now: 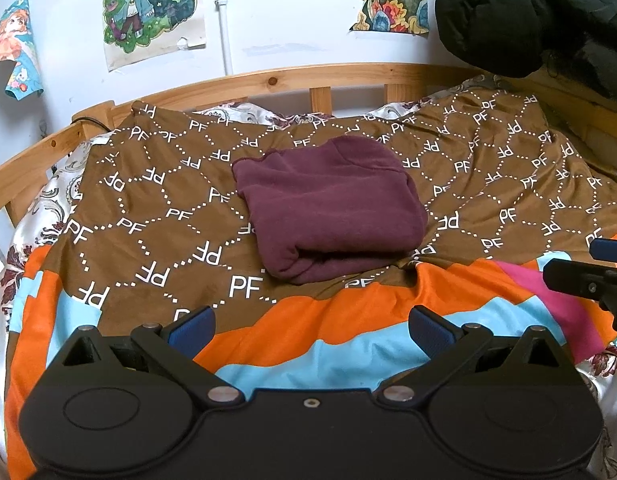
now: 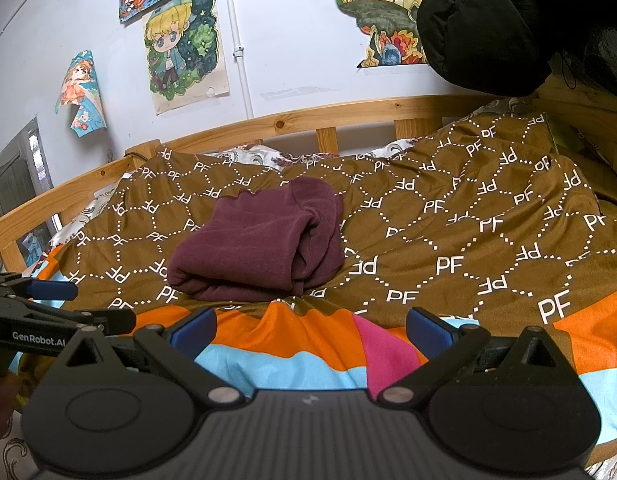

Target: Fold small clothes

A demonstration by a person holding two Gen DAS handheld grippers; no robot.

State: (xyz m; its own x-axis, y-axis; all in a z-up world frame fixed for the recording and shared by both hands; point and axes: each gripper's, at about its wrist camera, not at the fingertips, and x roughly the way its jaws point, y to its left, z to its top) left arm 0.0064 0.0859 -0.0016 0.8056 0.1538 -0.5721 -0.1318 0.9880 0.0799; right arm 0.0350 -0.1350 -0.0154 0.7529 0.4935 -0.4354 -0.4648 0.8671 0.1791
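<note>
A maroon garment (image 1: 330,210) lies folded into a thick bundle on the brown "PF" patterned blanket (image 1: 156,200); in the right wrist view the maroon garment (image 2: 260,244) sits left of centre. My left gripper (image 1: 312,330) hovers open over the orange and blue stripes, short of the bundle, with nothing between its fingers. My right gripper (image 2: 310,330) is likewise open and empty, just in front of the bundle. The right gripper's tip (image 1: 588,272) shows at the right edge of the left wrist view, and the left gripper's tip (image 2: 68,308) at the left edge of the right wrist view.
A wooden bed rail (image 1: 268,80) curves round the far side and left of the bed. A black padded jacket (image 1: 528,12) hangs at the top right. Paper drawings (image 1: 152,8) are stuck on the white wall. A patterned white sheet (image 1: 48,192) shows under the blanket's edges.
</note>
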